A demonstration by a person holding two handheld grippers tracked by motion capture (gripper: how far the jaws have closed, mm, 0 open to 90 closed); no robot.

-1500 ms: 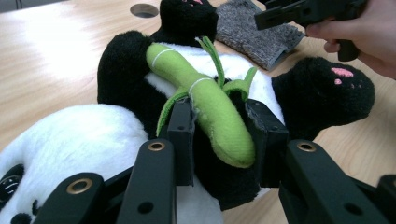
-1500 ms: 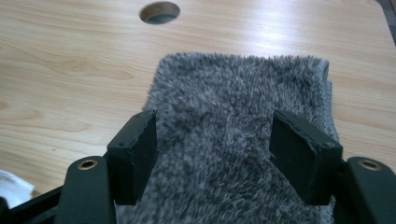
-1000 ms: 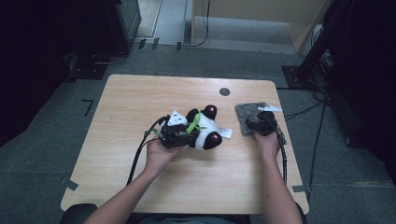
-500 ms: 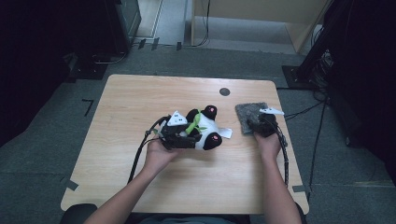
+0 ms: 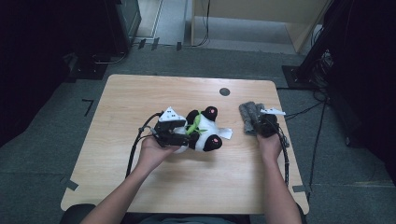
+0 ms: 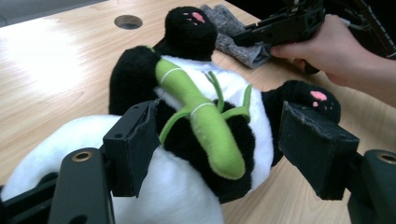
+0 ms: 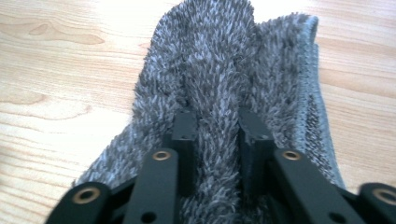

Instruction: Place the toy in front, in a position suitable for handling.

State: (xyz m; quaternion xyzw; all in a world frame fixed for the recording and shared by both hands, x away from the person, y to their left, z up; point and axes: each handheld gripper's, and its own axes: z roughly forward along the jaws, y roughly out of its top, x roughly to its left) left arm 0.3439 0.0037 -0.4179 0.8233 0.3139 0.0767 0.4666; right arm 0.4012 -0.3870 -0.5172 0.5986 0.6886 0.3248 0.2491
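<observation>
Black jaws, brass-ringed screw holes, bare forearms.

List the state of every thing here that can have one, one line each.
left gripper: jaws just opening, standing apart around the panda, pads off it.
right gripper: jaws just closing, pinching a fold of the grey cloth.
plush panda: lying on the table.
grey cloth: bunched, lying on the table.
</observation>
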